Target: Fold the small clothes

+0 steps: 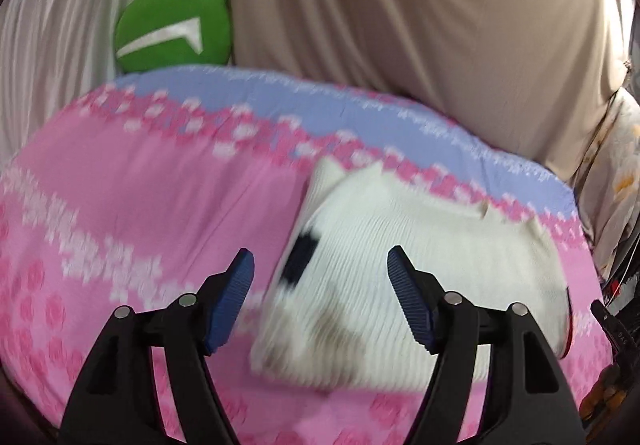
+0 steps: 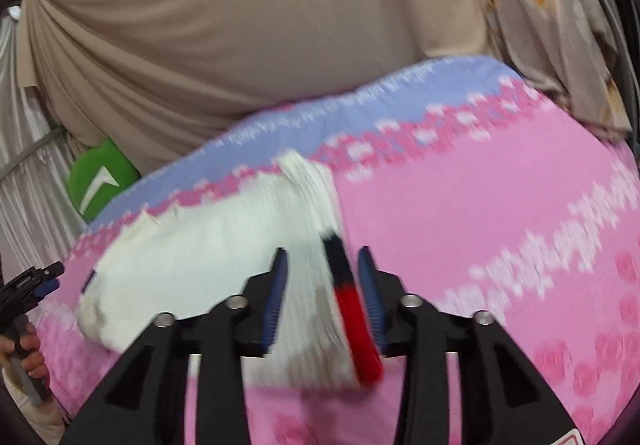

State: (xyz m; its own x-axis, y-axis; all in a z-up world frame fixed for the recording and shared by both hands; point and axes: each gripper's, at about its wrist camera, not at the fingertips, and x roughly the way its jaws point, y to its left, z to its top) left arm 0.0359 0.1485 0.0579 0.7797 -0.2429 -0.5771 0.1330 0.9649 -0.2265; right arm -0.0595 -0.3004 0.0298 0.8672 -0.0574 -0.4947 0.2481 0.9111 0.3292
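White sweater lies on pink bed cover, folded, long axis across bed. Left gripper spread wide, nothing between pads, sweater's left edge ahead and below. Right gripper partly open, straddling red-and-dark trim at sweater's right end; contact with pads unclear in blur. Right gripper nearer. Bare cover free on both sides; beige drape behind.

You are working in a home bedroom. The work surface is a bed covered with a pink and lavender floral sheet. Beige drapes and pale pleated curtains hang behind it. A green cushion rests at the bed's far edge.
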